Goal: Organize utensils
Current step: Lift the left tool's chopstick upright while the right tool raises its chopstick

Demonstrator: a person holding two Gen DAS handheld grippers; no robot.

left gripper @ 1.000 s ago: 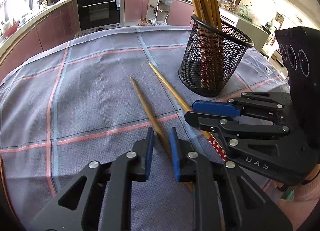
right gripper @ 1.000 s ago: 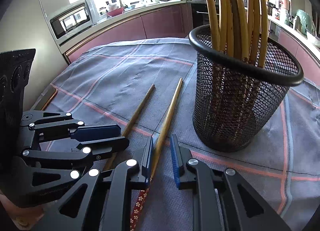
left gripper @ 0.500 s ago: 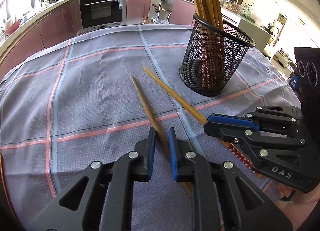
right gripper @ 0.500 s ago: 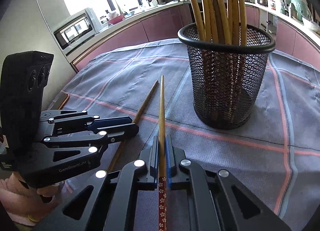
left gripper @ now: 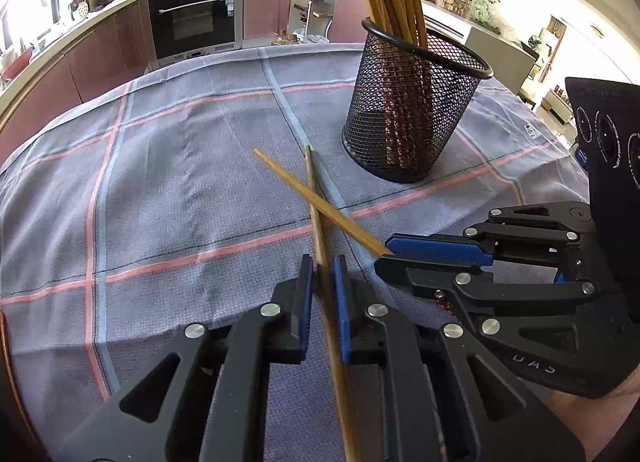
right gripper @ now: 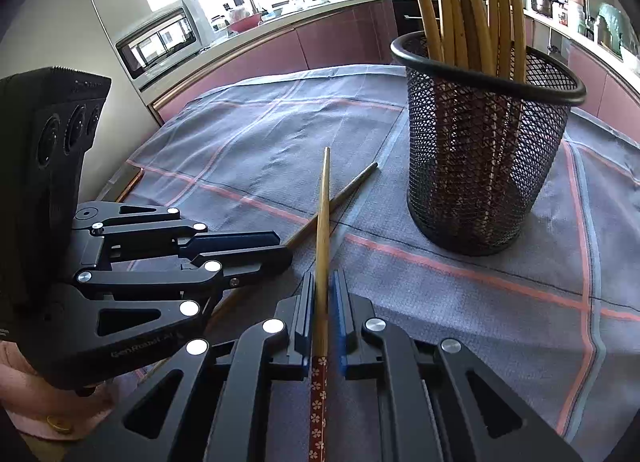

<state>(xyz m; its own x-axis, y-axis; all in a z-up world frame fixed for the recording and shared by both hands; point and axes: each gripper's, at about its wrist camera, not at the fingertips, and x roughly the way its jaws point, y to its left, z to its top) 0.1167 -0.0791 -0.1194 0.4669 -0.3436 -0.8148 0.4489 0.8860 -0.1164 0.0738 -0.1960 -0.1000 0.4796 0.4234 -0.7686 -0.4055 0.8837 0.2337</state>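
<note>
Each hand-held gripper, L (left gripper: 322, 294) & R (right gripper: 322, 302), clamps a chopstick (right gripper: 322, 222); sticks cross.

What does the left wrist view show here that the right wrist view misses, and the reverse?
Only the left wrist view shows the built-in oven and the left gripper head-on, closed around the darker chopstick. Only the right wrist view shows the microwave, the window, and the flowered red end of the lighter chopstick clamped in the right gripper. Both show the two chopsticks crossed, the mesh holder full of chopsticks, and the checked tablecloth.
</note>
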